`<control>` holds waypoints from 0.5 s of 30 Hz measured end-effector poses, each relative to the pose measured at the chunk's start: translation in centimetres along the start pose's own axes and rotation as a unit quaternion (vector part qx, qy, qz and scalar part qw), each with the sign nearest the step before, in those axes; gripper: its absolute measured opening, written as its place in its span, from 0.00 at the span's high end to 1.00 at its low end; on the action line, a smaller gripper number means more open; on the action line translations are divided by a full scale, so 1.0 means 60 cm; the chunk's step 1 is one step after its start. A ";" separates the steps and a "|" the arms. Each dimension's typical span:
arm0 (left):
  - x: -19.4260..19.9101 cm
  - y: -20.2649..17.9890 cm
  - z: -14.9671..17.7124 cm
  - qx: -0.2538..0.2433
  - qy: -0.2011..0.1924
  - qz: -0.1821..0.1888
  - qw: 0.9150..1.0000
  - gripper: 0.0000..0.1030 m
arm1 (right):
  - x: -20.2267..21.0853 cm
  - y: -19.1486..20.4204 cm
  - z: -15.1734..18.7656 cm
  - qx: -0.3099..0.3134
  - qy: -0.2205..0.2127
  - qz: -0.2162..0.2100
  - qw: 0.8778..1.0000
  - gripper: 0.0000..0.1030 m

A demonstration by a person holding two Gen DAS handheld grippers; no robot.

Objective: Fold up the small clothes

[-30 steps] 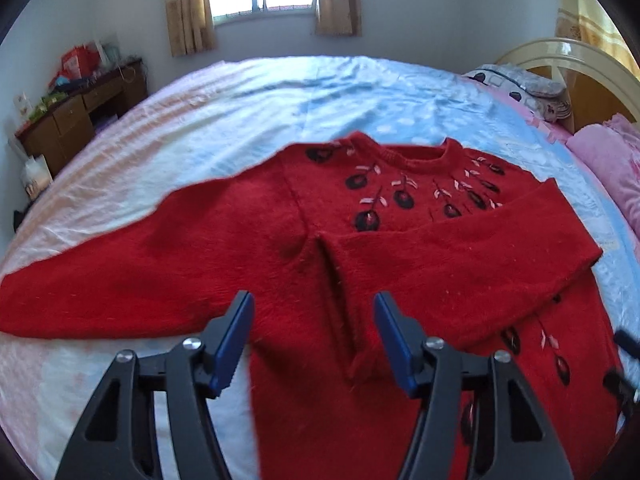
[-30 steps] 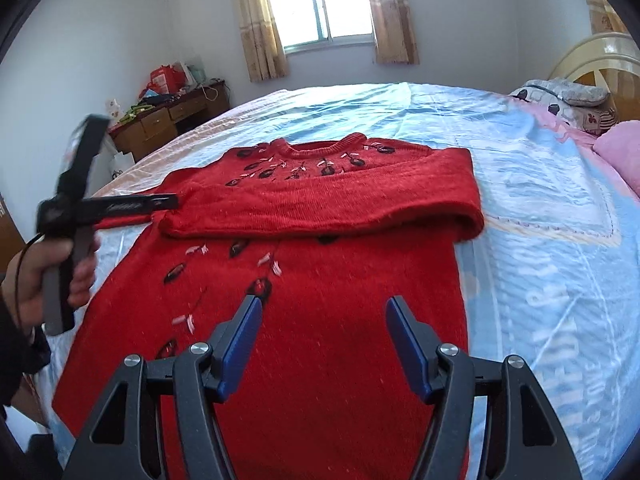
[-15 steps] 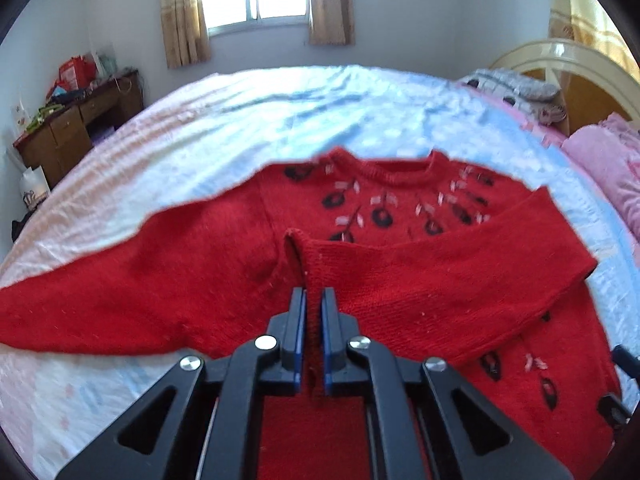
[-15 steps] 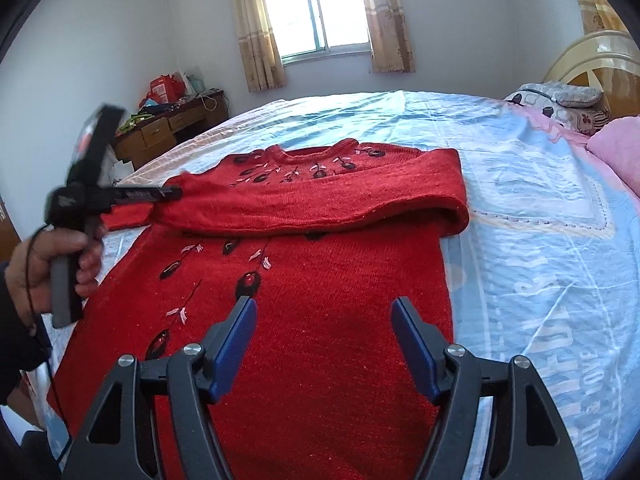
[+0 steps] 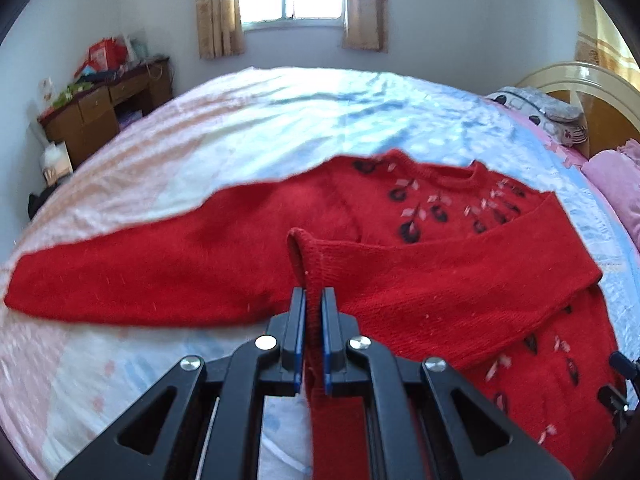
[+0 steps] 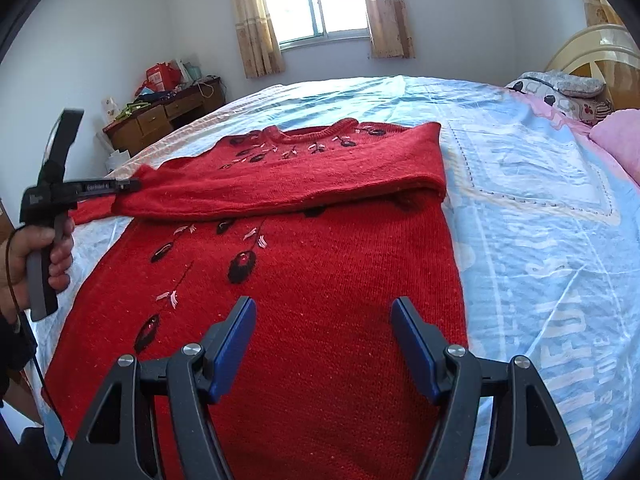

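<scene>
A red knitted sweater (image 6: 320, 280) with dark flower embroidery lies flat on the bed. One sleeve (image 6: 280, 188) is folded across the chest. My left gripper (image 5: 313, 304) is shut on that sleeve's cuff (image 5: 308, 264) and holds it slightly raised. The other sleeve (image 5: 140, 276) lies stretched out to the left. In the right wrist view the left gripper (image 6: 128, 185) shows at the left edge, held by a hand. My right gripper (image 6: 324, 320) is open and empty above the sweater's lower body.
The bed (image 6: 540, 200) has a light blue and pink sheet. Pillows (image 5: 552, 116) and a headboard (image 5: 592, 92) are at the right. A wooden desk (image 5: 104, 112) with clutter stands by the far left wall under the window.
My left gripper closed on the folded sleeve's cuff and has pulled it up and toward the left. My right gripper stayed open and shifted slightly.
</scene>
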State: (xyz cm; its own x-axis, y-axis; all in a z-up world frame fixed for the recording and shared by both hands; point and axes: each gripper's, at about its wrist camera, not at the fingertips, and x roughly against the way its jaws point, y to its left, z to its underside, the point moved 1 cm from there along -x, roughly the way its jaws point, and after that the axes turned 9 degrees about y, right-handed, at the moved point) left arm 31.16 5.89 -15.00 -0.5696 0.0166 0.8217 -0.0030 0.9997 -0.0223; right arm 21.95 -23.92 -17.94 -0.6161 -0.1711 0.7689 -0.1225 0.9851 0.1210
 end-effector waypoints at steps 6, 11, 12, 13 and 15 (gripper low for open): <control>-0.027 0.003 0.015 0.015 0.011 -0.001 1.000 0.87 | -0.003 0.005 0.002 0.008 0.003 0.003 1.000 0.30; -0.022 0.002 0.021 -0.007 0.002 -0.011 1.000 0.88 | 0.016 -0.001 -0.007 0.001 -0.005 -0.003 1.000 0.30; -0.023 0.004 0.023 -0.008 0.000 -0.011 1.000 0.88 | 0.023 -0.003 -0.015 -0.002 -0.013 -0.004 1.000 0.30; -0.024 0.006 0.025 -0.008 0.001 -0.010 1.000 0.89 | 0.034 -0.006 -0.026 -0.005 -0.024 -0.005 1.000 0.29; -0.024 0.003 0.024 -0.012 0.000 -0.007 1.000 0.91 | 0.051 -0.012 -0.058 -0.010 -0.036 -0.009 0.999 0.29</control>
State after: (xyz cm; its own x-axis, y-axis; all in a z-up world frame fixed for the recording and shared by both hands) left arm 30.84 6.04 -17.01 -0.5693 0.0022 0.8221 0.0092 1.0000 0.0037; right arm 22.86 -25.10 -13.48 -0.6681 -0.1886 0.7197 -0.1179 0.9820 0.1478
